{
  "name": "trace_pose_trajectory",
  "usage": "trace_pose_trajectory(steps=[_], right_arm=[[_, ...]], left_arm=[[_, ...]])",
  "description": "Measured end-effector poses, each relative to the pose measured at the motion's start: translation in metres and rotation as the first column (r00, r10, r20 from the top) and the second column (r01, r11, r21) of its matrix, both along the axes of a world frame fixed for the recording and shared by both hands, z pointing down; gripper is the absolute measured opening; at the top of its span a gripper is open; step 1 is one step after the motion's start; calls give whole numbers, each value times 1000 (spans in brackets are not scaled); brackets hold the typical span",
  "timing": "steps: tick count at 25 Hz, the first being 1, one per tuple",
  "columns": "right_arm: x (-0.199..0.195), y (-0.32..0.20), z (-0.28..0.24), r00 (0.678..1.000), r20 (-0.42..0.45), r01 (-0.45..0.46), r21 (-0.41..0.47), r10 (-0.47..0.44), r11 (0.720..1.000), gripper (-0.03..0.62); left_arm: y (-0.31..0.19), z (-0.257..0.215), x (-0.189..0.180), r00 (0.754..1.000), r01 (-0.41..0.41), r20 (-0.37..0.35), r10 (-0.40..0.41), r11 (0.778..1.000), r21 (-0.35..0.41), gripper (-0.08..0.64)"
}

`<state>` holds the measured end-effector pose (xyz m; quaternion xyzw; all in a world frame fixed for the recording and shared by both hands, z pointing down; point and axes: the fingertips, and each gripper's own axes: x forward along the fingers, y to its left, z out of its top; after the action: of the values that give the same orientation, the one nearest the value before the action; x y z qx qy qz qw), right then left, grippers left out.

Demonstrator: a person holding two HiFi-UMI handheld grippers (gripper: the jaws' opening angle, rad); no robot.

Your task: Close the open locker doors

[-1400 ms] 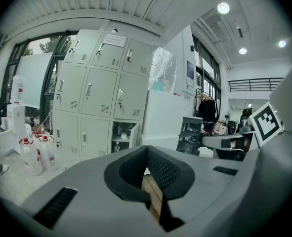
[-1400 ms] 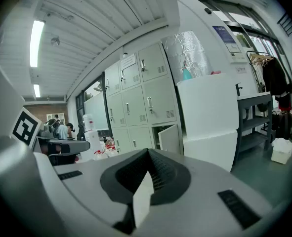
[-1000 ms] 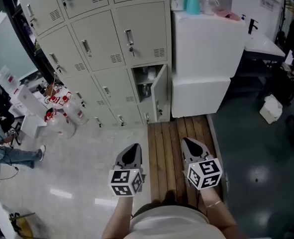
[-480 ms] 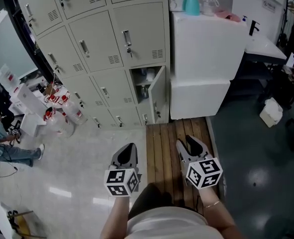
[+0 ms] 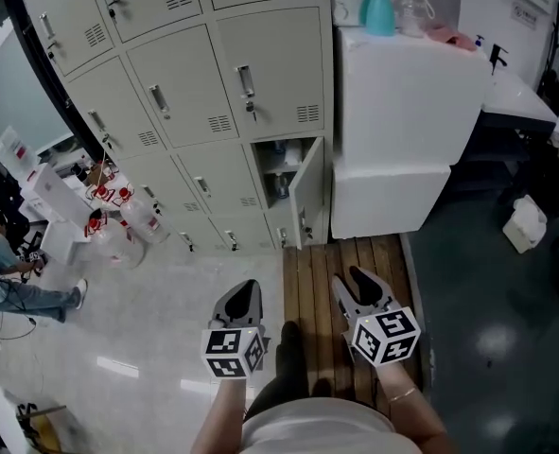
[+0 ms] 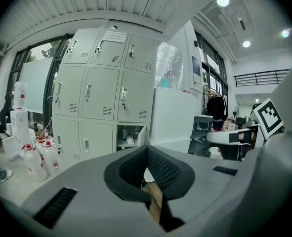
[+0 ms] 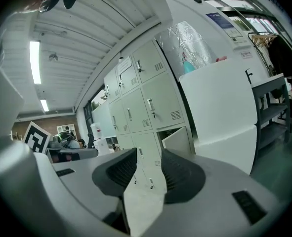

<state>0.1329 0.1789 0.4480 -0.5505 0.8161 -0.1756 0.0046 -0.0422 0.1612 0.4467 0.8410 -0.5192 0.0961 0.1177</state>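
A bank of pale grey lockers [image 5: 194, 93] stands ahead. One lower door [image 5: 309, 195] hangs open to the right of its compartment [image 5: 275, 176], which holds a few small items. This door also shows in the left gripper view [image 6: 140, 134] and the right gripper view [image 7: 178, 140]. My left gripper [image 5: 245, 297] [image 6: 146, 150] is held low over the floor, shut and empty. My right gripper [image 5: 360, 286] [image 7: 148, 156] hovers over the wooden slats; its jaws are opening with nothing between them. Both are well short of the door.
A white cabinet [image 5: 404, 112] with a teal spray bottle [image 5: 380, 9] stands right of the lockers. A wooden slat platform [image 5: 317, 272] lies before the open door. Water bottles [image 5: 132, 223] and boxes sit at left, near a seated person [image 5: 5, 277]. A white jug [image 5: 527, 225] is at right.
The right gripper's jaws have spread apart from shut. The view has shifted a little toward the lockers. The left gripper stays shut.
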Motion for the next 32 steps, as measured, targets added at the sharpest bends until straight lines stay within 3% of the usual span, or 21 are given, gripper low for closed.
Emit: trace_pose_trajectory(steps=[9, 17, 32], right_arm=[[-28, -114, -3, 999, -31, -8, 12, 9, 1000, 144], [-45, -207, -6, 997, -35, -69, 5, 69, 998, 144], [-55, -283, 20, 993, -62, -106, -63, 102, 992, 144]], left_arm=[[-117, 4, -23, 1000, -16, -15, 17, 1000, 6, 20], [-219, -9, -34, 996, -90, -18, 90, 996, 22, 20], [-302, 8, -40, 992, -124, -40, 123, 992, -21, 20]])
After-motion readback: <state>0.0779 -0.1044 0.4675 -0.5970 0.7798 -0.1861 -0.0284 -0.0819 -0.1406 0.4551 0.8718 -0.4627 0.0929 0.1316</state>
